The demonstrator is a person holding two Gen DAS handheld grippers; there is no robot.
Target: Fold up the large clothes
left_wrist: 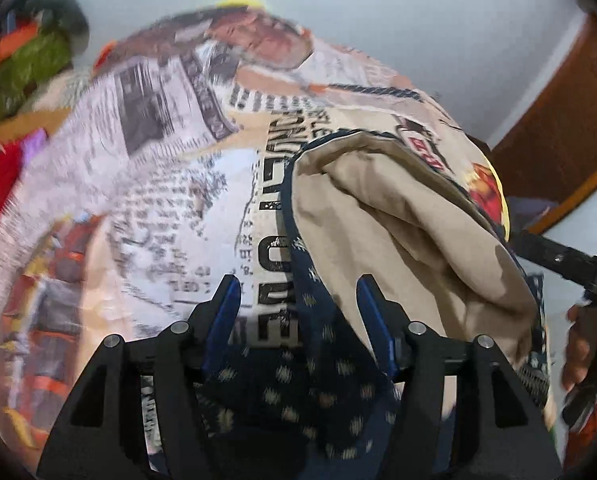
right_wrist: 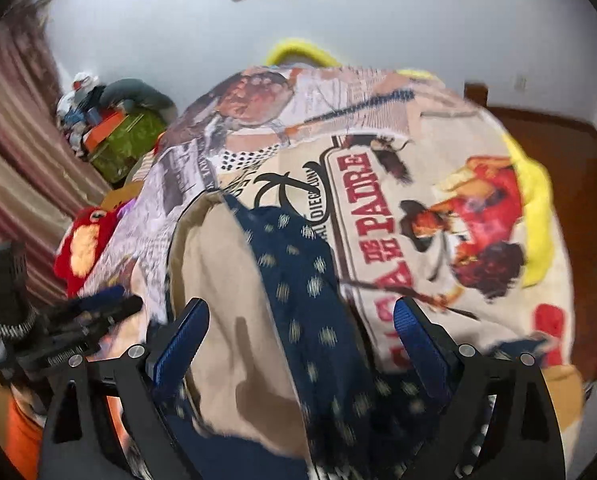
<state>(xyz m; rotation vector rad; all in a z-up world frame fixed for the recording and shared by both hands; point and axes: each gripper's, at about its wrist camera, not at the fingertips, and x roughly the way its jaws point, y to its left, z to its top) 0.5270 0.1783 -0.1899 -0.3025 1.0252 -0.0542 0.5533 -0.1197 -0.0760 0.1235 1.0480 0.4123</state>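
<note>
Navy cloth dotted with pale motifs and lined in plain tan, the garment (left_wrist: 398,216) lies bunched on a bed covered by a printed bedspread (left_wrist: 170,168) of newsprint and poster pictures, its heap sitting toward the near edge of the bed with the tan lining turned up. From the left wrist view the left gripper (left_wrist: 298,304) points forward and down over that edge, its blue-padded fingers (left_wrist: 226,308) standing well apart with a navy fold running up between them; whether the pads touch the cloth cannot be told. From the right wrist view the right gripper (right_wrist: 302,328) is also aimed down onto the garment (right_wrist: 298,280), fingers (right_wrist: 182,336) spread wide, tan and navy folds lying loose in the gap. The left gripper (right_wrist: 78,320) shows at the left of that view, beside the garment. Past the far left corner of the bedspread (right_wrist: 386,208) sits a pile of clutter (right_wrist: 114,128), and a red plush toy (right_wrist: 86,240) lies at the left edge. Yellow bedding (right_wrist: 534,208) shows along the right edge.
</note>
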